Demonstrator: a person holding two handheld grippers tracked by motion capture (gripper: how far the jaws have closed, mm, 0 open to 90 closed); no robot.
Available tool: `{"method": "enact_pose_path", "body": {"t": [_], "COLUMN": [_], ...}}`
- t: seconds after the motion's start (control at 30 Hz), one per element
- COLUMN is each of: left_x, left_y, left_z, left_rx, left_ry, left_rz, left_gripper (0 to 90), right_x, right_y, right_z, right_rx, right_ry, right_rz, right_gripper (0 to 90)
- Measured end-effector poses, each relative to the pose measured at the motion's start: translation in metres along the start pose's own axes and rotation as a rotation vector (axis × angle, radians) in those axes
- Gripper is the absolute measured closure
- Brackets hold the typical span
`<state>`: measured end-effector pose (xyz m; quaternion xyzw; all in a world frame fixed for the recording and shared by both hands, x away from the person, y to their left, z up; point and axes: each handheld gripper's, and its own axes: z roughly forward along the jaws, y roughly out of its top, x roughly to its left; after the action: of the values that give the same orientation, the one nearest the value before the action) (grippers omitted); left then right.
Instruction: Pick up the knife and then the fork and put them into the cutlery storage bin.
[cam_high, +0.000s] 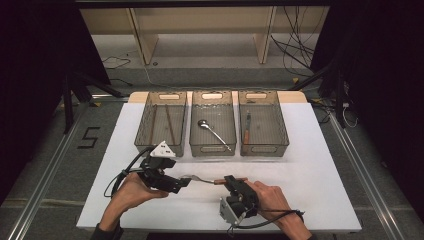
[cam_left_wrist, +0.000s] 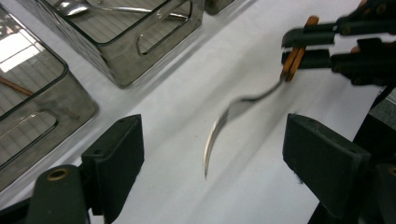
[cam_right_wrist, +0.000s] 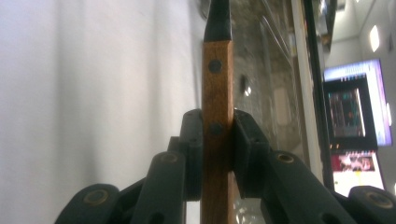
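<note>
A fork (cam_high: 200, 179) with a wooden handle hangs level over the white table (cam_high: 310, 150) near its front edge. My right gripper (cam_high: 231, 181) is shut on the handle. In the right gripper view the pads clamp the wooden handle (cam_right_wrist: 217, 93) from both sides, at my right gripper (cam_right_wrist: 217, 128). My left gripper (cam_high: 184, 183) stands open at the fork's metal end. In the left gripper view the fork's tines (cam_left_wrist: 219, 126) lie between the wide jaws of my left gripper (cam_left_wrist: 214, 140), which touch nothing, and the right gripper (cam_left_wrist: 292, 46) holds the handle farther off.
Three clear bins stand in a row at the back of the table. The left bin (cam_high: 142, 131) holds thin sticks (cam_high: 170, 125), the middle bin (cam_high: 212, 148) a spoon (cam_high: 215, 131), the right bin (cam_high: 277, 131) a wooden-handled utensil (cam_high: 247, 129).
</note>
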<state>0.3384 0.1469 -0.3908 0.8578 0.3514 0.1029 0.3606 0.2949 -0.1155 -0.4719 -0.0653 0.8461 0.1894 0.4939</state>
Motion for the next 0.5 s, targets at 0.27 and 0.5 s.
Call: {"method": "enact_pose_path", "body": {"t": [0.27, 0.5], "left_x": [0.007, 0.009], "left_y": [-0.015, -0.029], "left_z": [0.003, 0.010], "left_rx": [-0.053, -0.108], "left_ry": [0.041, 0.068], "left_rz": [-0.008, -0.015], "left_gripper": [19.1, 19.1], "right_x": [-0.027, -0.052], "right_y": [-0.019, -0.031], "right_z": [0.002, 0.005], "right_rx": [0.031, 0.059], "right_ry": [-0.006, 0.018], "right_rz": [0.145, 0.320], "right_gripper": [76.3, 76.3]}}
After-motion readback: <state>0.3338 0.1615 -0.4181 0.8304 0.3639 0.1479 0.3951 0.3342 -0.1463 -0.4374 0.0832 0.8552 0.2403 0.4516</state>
